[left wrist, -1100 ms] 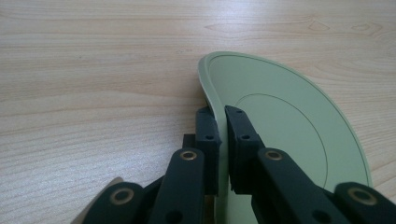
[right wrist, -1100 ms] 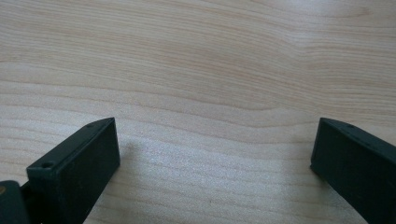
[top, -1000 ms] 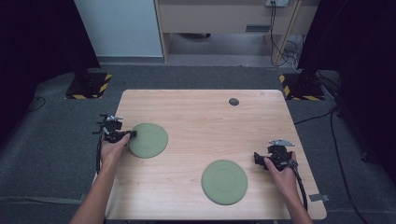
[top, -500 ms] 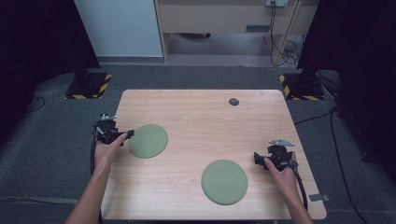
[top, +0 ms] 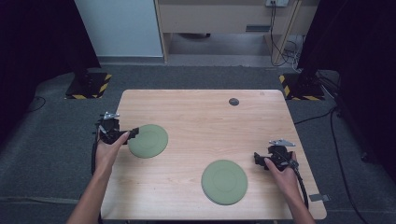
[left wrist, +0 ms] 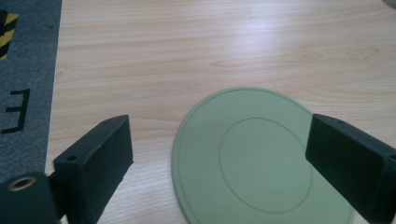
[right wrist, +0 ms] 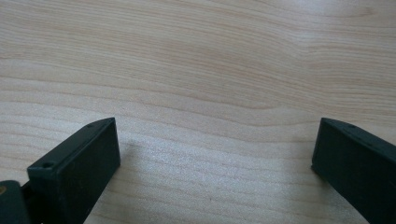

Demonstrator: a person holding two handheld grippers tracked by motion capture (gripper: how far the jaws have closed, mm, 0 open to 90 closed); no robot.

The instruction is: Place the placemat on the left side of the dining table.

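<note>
Over on the left, the left gripper [top: 133,132] sits at the left edge of the tabletop [top: 201,116], pointing at the near rim of a green plate [top: 148,140]. Its jaws have just been opening and now stand wide apart; in the left gripper view the plate [left wrist: 252,163] lies flat on the wood between and beyond them, and neither pad touches it. Grey carpet [left wrist: 25,70] shows past the tabletop's edge there (a black letter printed on it).

Moving toward the middle, a second green plate [top: 224,181] lies flat nearer the person, well apart from the first. A small dark round disc [top: 234,101] rests far back on the wood.

On the right, the right gripper [top: 258,158] is held low near the right edge, aimed toward the second plate but clear of it. Its jaws are spread wide too, with bare wood grain between them in the right gripper view.
</note>
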